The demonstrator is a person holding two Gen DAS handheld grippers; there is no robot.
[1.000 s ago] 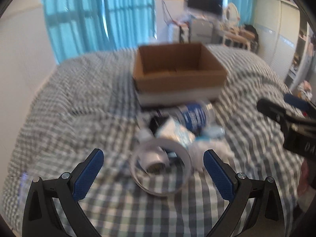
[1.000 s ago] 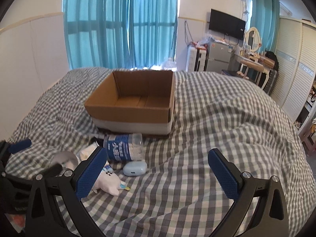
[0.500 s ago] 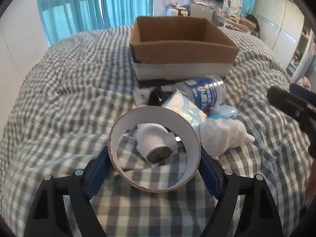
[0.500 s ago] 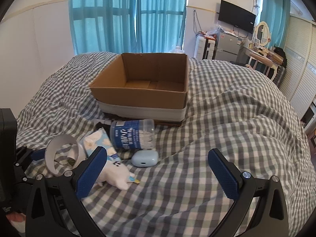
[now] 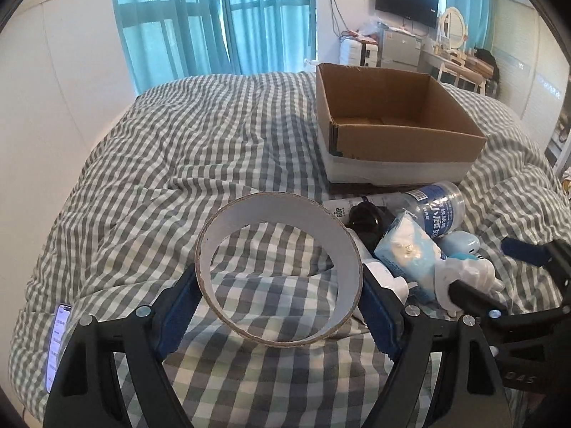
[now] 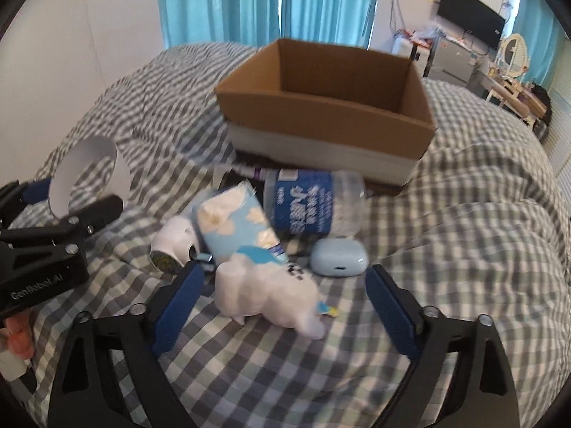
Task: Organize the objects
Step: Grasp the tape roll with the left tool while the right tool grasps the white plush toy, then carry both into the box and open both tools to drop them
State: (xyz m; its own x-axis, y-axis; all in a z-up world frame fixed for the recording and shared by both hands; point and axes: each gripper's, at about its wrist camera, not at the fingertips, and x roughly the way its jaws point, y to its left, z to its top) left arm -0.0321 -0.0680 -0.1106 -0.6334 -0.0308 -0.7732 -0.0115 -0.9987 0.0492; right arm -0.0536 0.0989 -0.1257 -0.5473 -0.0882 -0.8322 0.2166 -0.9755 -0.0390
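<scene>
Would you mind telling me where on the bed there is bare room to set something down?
The checked bedspread lies bare left of the cardboard box, and also right of the earbud case. It is crowded in front of the box: bottle, tissue pack and white plush toy lie packed together.

A grey-checked duvet (image 5: 200, 149) covers the bed, with teal curtains (image 5: 214, 21) beyond its far edge, a wall-mounted television (image 5: 407, 1) to their right, an oval vanity mirror (image 5: 453, 28) further right, and a lit phone (image 5: 57, 346) at the duvet's near-left edge.
</scene>
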